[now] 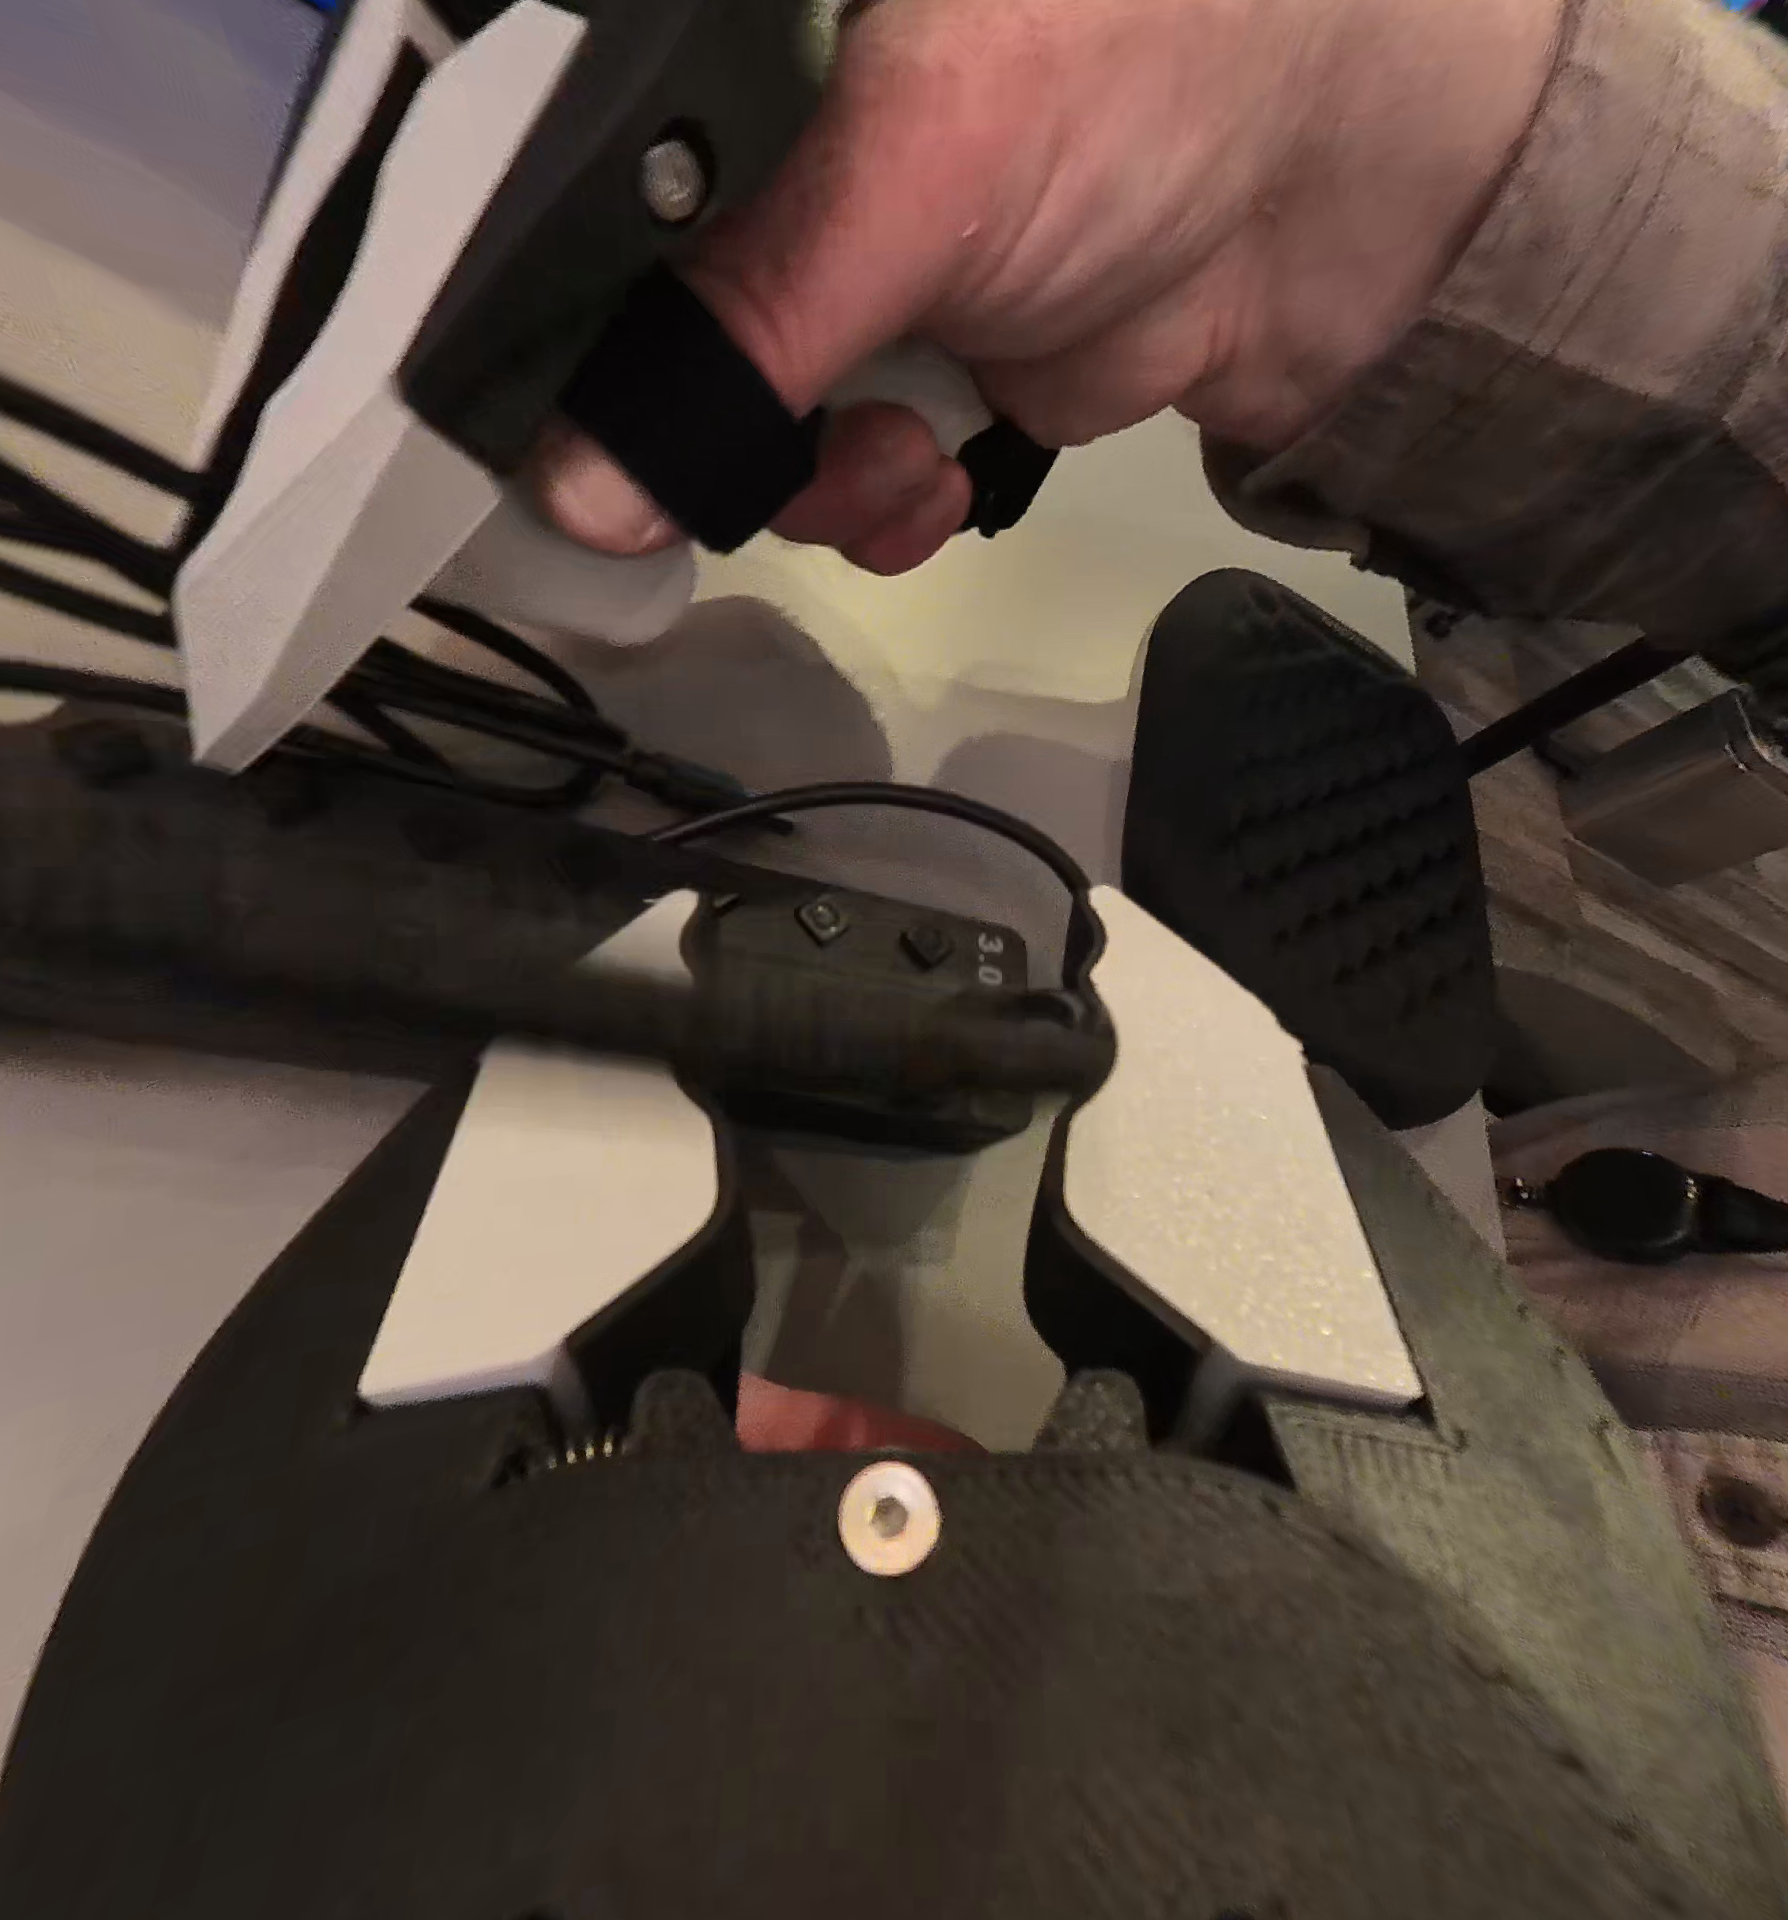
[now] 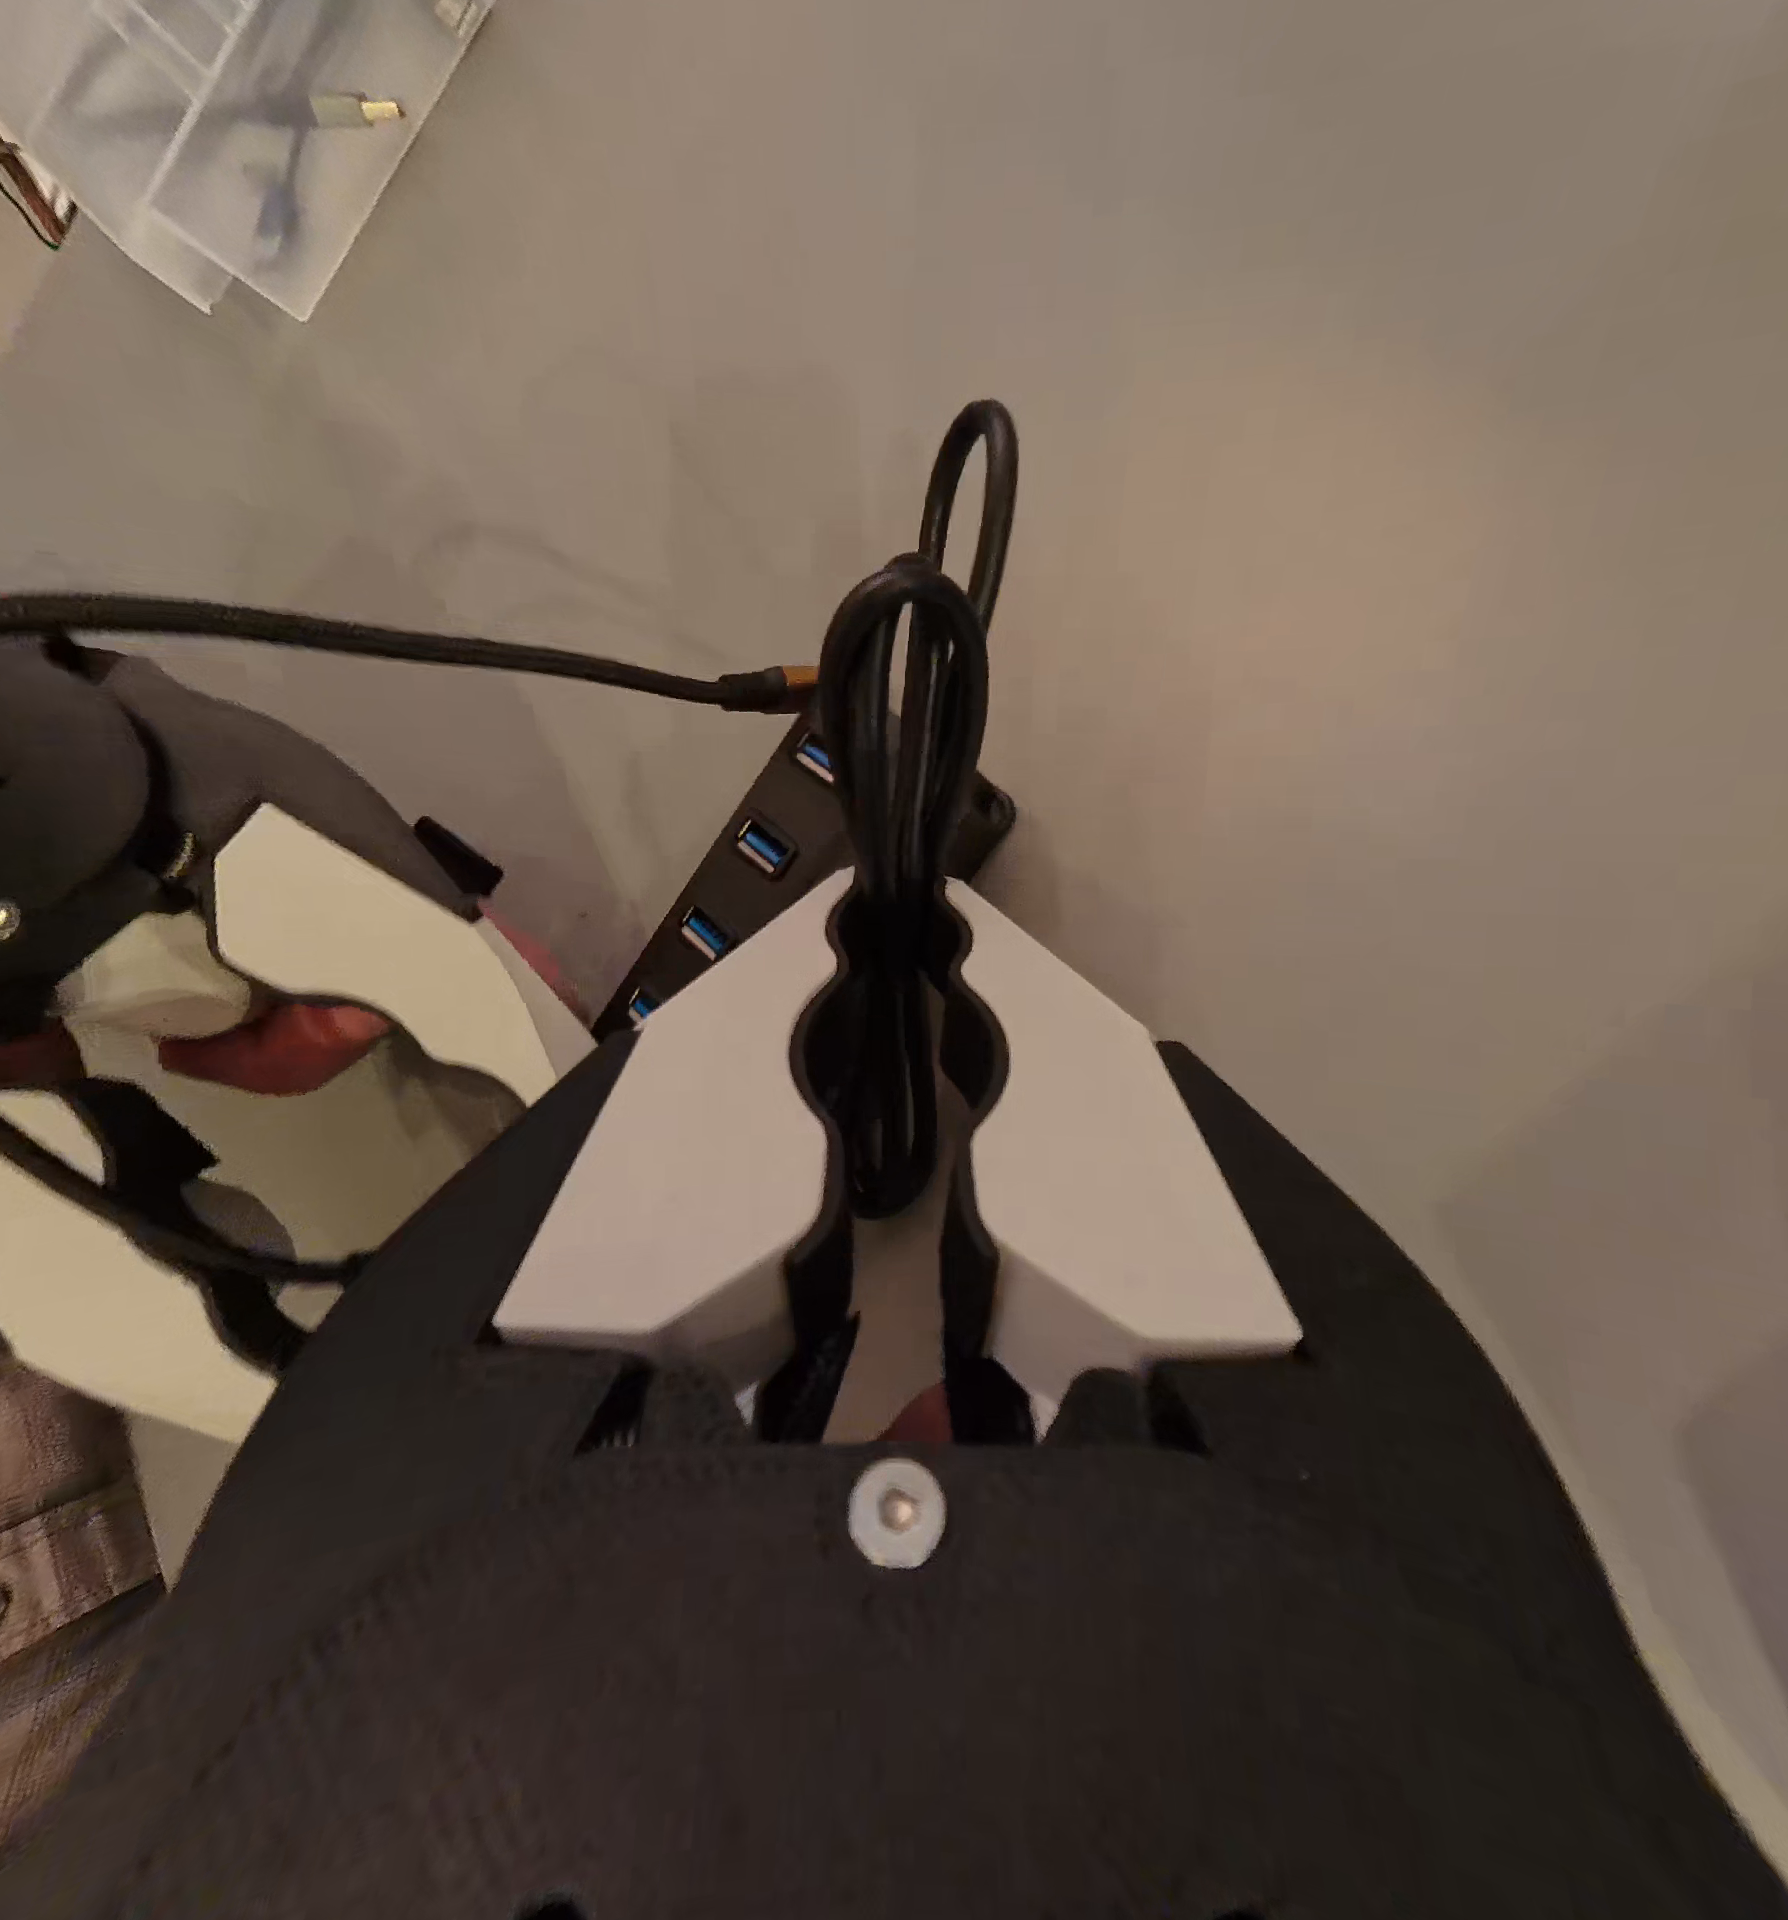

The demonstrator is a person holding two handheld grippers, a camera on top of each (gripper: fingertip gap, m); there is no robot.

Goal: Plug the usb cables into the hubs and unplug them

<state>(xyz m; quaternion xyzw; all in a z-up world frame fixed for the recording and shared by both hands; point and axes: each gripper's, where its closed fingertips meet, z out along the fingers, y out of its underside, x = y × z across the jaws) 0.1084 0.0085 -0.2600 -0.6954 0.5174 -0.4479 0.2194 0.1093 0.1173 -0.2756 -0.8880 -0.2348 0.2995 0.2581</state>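
Two pairs of fingers are at work over the grey bench (image 2: 1389,520), and both have something in hold. Everything here is placed from the long black hub (image 2: 765,847).

The hub lies flat on the bench. In the right wrist view its long axis runs slantwise from near-left to far-right. Its row of blue ports is on the face turned toward the left gripper (image 1: 890,966). The left fingers are closed on one end of the hub, where its own thin lead loops out, so that arm pins it down. The rest of the body stretches away from those fingers, though it is blurred in the left wrist view.

The right gripper (image 2: 905,904) is carried by a hand (image 1: 1077,260) and sits directly over the hub. Its fingers are squeezed almost together on a folded bundle of black usb cable (image 2: 900,727). The loops stand out past the fingertips, above the far end of the hub. No plug of this bundle shows, so I cannot tell which way it points.

A braided cable (image 2: 350,634) is already seated at the hub's far end. It arrives from the side where the left gripper is.

By my reckoning the right arm is nearer the free ports. The coming move depends on getting a plug square to that port face, across the hub's long axis.
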